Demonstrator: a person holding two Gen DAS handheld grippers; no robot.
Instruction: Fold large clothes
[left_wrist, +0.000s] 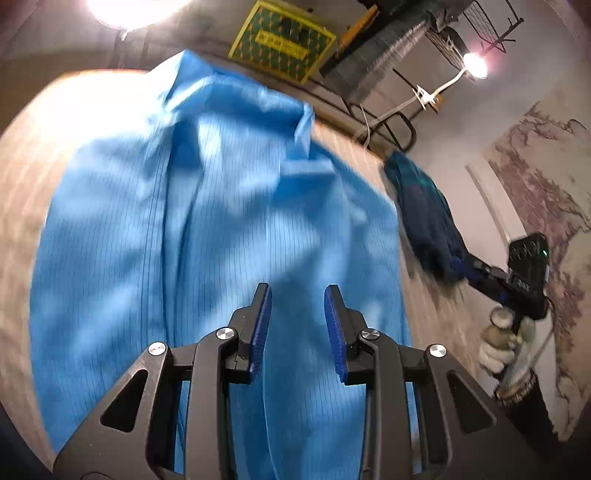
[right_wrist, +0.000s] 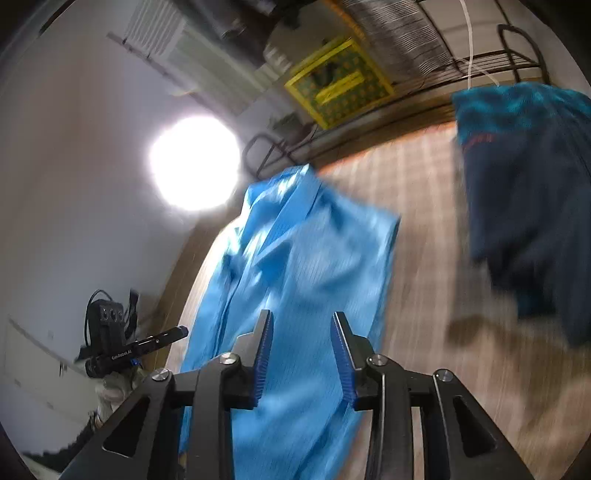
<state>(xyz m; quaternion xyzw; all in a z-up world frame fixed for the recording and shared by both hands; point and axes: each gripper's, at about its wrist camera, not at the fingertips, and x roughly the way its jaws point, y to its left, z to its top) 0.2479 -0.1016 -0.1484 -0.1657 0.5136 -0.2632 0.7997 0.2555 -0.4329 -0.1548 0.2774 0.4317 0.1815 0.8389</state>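
Observation:
A large light-blue garment lies spread lengthwise on the wooden table, with folds down its middle. My left gripper hovers over its near part, jaws apart, nothing between the blue pads. In the right wrist view the same garment stretches away over the table. My right gripper hangs above its near end, open and empty. A dark blue garment lies crumpled to the right. A gloved hand holds the right gripper beside that dark garment. Both views are motion-blurred.
A yellow-and-green box and a wire rack stand beyond the table's far edge. A clip lamp shines at the back right, a bright round light at the left. Bare tabletop shows between the two garments.

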